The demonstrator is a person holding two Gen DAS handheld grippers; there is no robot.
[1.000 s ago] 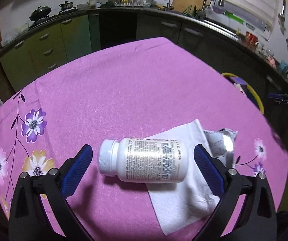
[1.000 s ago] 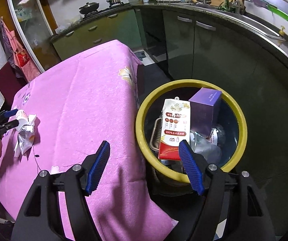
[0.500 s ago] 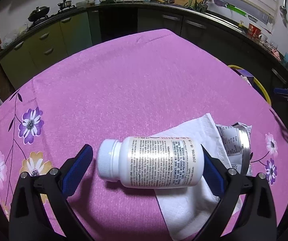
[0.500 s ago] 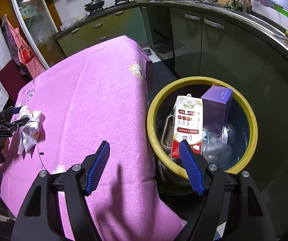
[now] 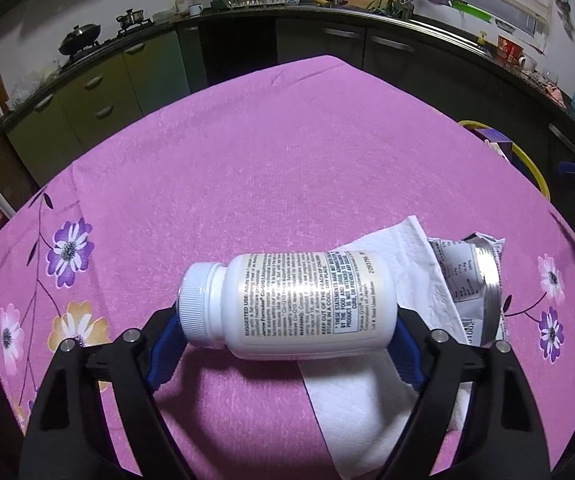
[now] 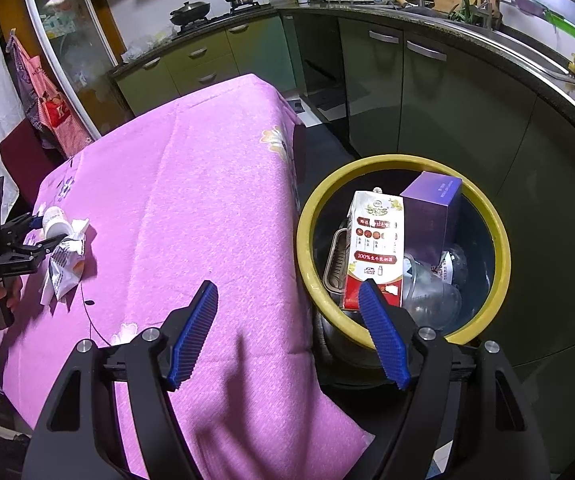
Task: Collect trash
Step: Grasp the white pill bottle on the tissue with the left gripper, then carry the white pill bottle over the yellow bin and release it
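Your left tool [image 5: 287, 340] is closing endwise on the white plastic pill bottle with a ribbed screw cap and printed label [image 5: 291, 304], one blue pad at the cap and the other at the base. The bottle appears tipped up between the pads and off the pink flowered tablecloth covering the surface [image 5: 271, 152], so the pads seem to be pressing on it already; taking it by the ends suits a round body that would otherwise roll away. Just beside the bottle, on its base side, lies a crumpled white paper napkin [image 5: 367, 408], partly under the bottle, and beyond the napkin a torn silver foil packet with printed text [image 5: 471, 284]; both remain on the surface, so this looks like an early pick with more trash left to collect. Your right tool [image 6: 291, 332] hangs empty with its pads apart, between the edge of the surface and the round yellow-rimmed dark bin [image 6: 499, 236] on the floor, likely waiting there until the bottle is carried across. Inside the bin stand a red-and-white milk carton [image 6: 373, 248] and a purple cardboard box [image 6: 433, 216], with a clear plastic bottle [image 6: 431, 296] lying just beside the carton. Watch that the napkin does not lift with the bottle.
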